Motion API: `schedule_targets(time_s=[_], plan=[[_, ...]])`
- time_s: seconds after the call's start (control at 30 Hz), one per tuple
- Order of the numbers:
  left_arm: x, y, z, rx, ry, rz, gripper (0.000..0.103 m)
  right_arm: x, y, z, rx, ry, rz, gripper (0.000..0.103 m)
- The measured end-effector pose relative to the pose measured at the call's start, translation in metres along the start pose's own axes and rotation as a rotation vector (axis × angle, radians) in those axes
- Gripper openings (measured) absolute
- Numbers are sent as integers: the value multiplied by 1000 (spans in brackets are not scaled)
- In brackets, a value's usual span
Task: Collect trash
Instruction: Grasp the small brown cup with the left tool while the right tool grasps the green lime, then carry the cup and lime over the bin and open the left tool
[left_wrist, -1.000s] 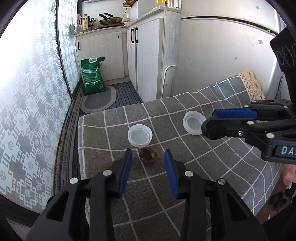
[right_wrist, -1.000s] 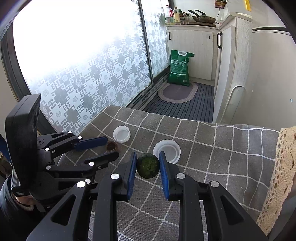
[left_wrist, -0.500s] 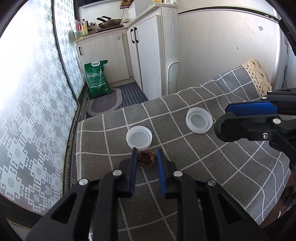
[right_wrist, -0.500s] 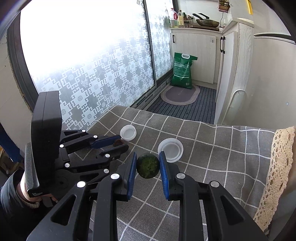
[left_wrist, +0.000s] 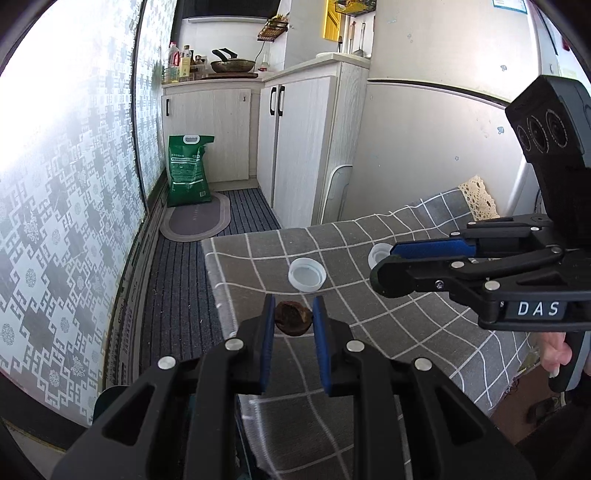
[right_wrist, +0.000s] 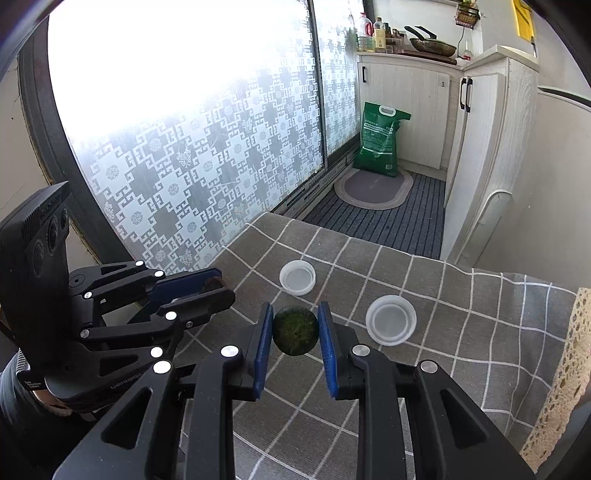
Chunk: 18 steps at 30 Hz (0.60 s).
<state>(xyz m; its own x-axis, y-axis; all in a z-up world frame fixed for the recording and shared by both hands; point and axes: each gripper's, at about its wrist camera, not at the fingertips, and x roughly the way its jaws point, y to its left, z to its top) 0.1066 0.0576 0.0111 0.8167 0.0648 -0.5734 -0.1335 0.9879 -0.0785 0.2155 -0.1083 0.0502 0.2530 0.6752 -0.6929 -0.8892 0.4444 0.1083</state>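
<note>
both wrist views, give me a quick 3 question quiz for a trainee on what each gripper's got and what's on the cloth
1. True or false: the left gripper is shut on the brown shell piece.
2. What does the right gripper hold? A) a white lid B) a round green piece C) nothing
3. Fill in: ___ white lids lie on the checked cloth.

Key:
1. True; the shell piece sits pinched between the blue pads.
2. B; the round green piece is clamped between its pads.
3. Two: the near white lid and the far white lid, both open side up and apart from each other.
</note>
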Motion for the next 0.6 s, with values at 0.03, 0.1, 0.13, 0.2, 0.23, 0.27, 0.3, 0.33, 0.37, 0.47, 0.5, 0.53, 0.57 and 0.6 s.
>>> schedule_targets(time_s=[0.03, 0.1, 0.13, 0.2, 0.23, 0.27, 0.3, 0.33, 0.37, 0.47, 0.5, 0.53, 0.57, 0.6], plan=[[-3, 5, -1, -5, -5, 1, 22, 2, 4, 3, -4, 2, -2, 24], [-10, 14, -2, -19, -12, 5, 22, 6, 12, 7, -12, 7, -1, 24], [-14, 18, -4, -26, -15, 5, 22, 9, 16, 10, -18, 10, 0, 24], [-21, 28, -5, -45, -21, 9, 22, 15, 23, 13, -26, 20, 0, 24], [-24, 34, -6, -54, -22, 9, 22, 18, 27, 15, -32, 26, 1, 24], [-27, 39, -7, -61, -24, 12, 22, 21, 31, 16, -37, 29, 2, 24], [-30, 44, -9, -67, -26, 16, 22, 23, 35, 17, -41, 32, 3, 24], [-33, 48, -10, -73, -28, 21, 22, 25, 38, 18, -46, 37, 4, 24], [-36, 52, -12, -78, -28, 26, 22, 28, 42, 20, -51, 40, 5, 24], [-42, 63, -16, -94, -27, 38, 22, 33, 53, 22, -58, 45, 11, 24], [-44, 67, -17, -97, -25, 43, 22, 33, 55, 23, -61, 45, 12, 24], [-46, 70, -19, -101, -23, 49, 22, 34, 58, 24, -63, 44, 15, 24], [-48, 74, -22, -106, -17, 54, 22, 35, 63, 26, -65, 43, 20, 24], [-48, 78, -24, -110, -6, 59, 22, 35, 66, 27, -68, 42, 23, 25]])
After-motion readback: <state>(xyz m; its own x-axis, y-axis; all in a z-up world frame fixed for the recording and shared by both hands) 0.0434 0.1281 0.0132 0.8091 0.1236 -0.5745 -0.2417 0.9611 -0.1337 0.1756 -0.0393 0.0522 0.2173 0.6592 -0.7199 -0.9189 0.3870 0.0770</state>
